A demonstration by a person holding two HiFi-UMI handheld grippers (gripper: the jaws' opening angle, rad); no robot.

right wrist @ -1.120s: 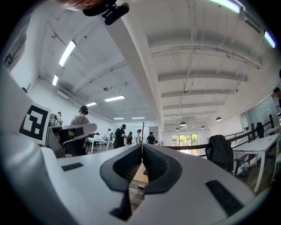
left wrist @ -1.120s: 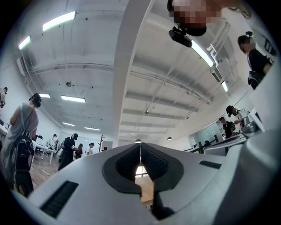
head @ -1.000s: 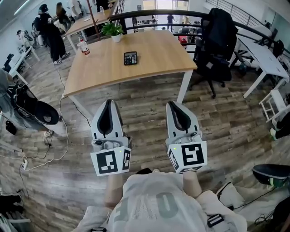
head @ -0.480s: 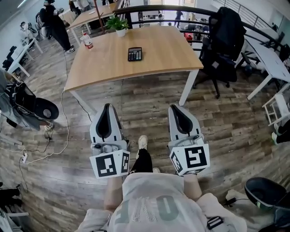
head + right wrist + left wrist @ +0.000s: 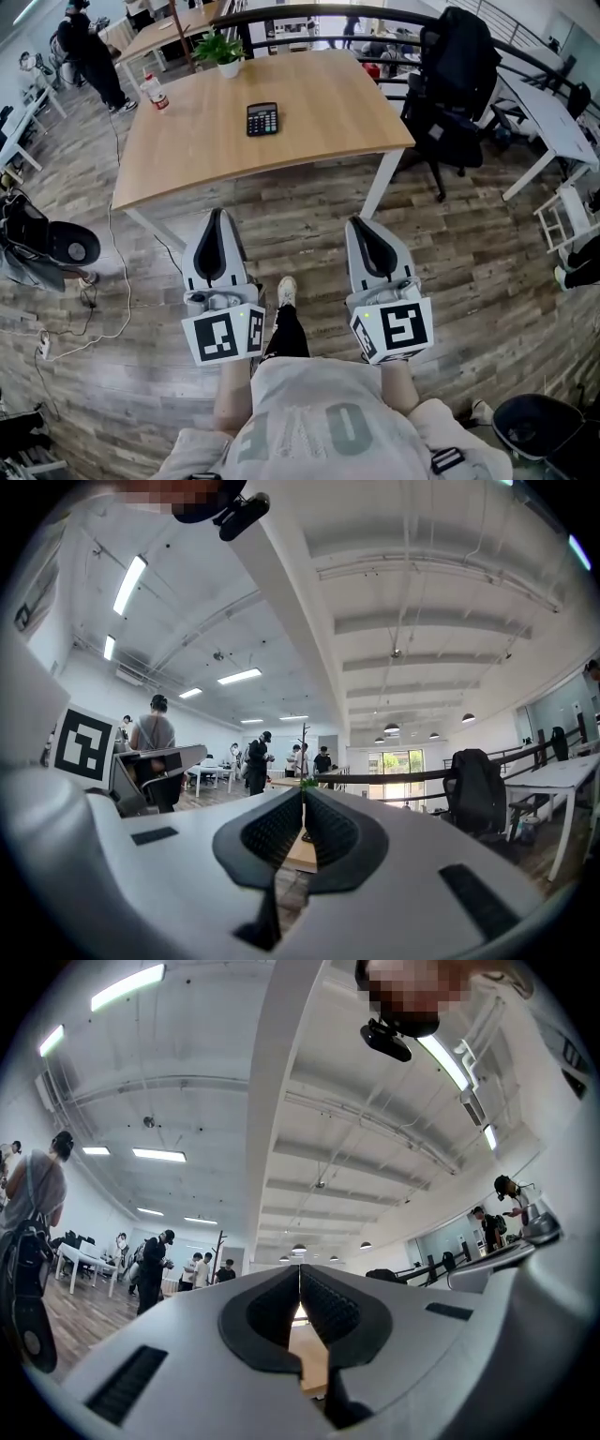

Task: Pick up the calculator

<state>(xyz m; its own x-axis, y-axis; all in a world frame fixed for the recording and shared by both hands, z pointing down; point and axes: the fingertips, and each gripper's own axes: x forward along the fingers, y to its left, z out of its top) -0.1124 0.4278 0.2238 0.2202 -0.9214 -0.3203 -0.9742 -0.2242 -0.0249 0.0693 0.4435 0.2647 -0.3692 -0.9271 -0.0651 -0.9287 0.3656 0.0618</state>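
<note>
— Calculator (image 5: 262, 119)?
— Lying flat on the wooden table (image 5: 319, 112), past its middle, toward the far side. Nearer the table's far edge, a potted plant (image 5: 223, 52); by the table's left edge, what looks like a bottle (image 5: 153, 91), too small to be sure.
— Left gripper (image 5: 217, 217)?
— Closed tight, tips meeting, nothing between them. Held short of the table's near edge, over the floor.
— Right gripper (image 5: 359, 223)?
— Likewise closed and empty, close to the table's right front leg.
— Touching the calculator?
— No. Well apart from it, both.
</note>
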